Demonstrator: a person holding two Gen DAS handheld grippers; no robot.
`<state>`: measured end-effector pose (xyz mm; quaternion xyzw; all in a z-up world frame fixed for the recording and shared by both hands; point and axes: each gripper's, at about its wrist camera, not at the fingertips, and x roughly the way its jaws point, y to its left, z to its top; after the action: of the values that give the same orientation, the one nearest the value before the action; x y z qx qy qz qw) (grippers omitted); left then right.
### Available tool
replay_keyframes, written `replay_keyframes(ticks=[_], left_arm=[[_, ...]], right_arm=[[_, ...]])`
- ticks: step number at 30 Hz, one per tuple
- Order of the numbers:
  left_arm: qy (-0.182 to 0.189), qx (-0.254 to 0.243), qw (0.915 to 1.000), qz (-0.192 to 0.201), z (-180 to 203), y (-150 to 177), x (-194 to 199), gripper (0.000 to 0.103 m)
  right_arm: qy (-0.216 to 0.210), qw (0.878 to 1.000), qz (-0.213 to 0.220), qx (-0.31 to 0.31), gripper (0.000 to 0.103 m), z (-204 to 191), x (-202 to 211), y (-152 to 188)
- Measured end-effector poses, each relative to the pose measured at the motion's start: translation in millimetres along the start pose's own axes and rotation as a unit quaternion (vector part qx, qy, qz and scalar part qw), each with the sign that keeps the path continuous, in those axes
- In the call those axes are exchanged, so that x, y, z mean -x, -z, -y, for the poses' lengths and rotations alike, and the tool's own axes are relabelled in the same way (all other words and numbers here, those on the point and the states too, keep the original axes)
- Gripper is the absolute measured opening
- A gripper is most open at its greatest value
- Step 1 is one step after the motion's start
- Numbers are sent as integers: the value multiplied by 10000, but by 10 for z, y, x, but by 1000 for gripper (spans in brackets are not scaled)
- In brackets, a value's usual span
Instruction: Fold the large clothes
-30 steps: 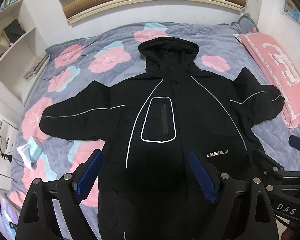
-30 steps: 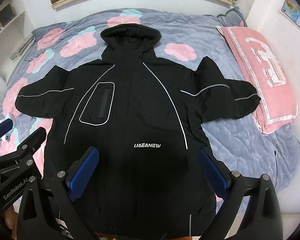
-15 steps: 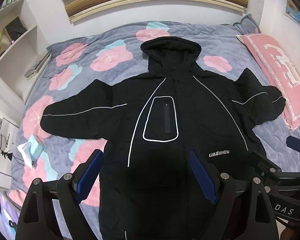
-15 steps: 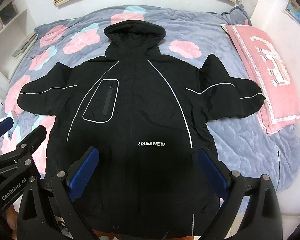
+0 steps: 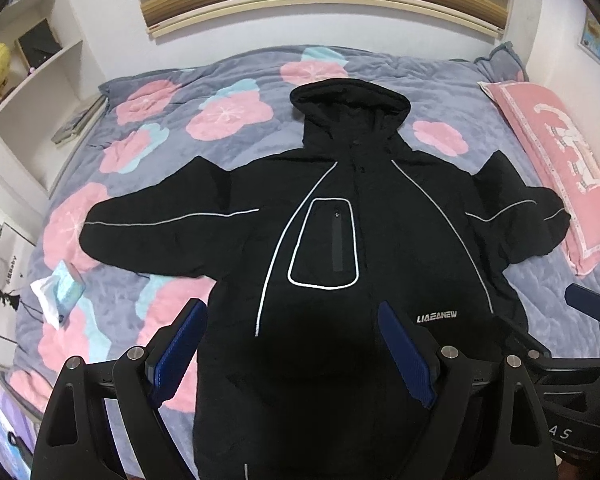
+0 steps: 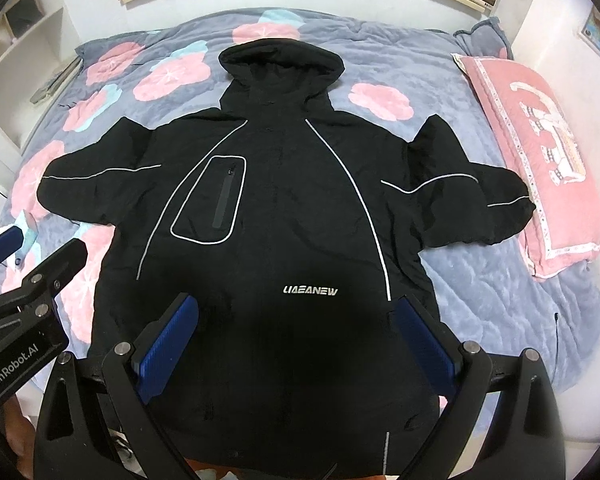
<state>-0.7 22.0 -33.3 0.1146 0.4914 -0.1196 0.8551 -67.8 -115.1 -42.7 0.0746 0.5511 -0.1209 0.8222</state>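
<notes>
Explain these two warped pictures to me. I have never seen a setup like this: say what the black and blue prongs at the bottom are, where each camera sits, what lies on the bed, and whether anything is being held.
No robot here: a person holds a two-finger gripper in each hand, each carrying a fisheye camera that looks along its fingers, hence the bending. The blue-padded prongs are the left gripper in its own view and the right gripper in the other. Both are open, above the jacket's lower edge, holding nothing. On the flowered bedspread a black hooded jacket lies face up, sleeves spread, not yet folded. A pink pillow lies beside its sleeve on the right, a small packet near the other.
</notes>
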Motion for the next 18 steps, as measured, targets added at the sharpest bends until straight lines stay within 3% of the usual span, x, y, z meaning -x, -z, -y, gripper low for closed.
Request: replay_keyframes(ticks=[18], left_arm=[[-146,304,9994,-54,-253,-18,-78,88]], right_arm=[[-82,9994,-109,305,100,-233,-115,-49]])
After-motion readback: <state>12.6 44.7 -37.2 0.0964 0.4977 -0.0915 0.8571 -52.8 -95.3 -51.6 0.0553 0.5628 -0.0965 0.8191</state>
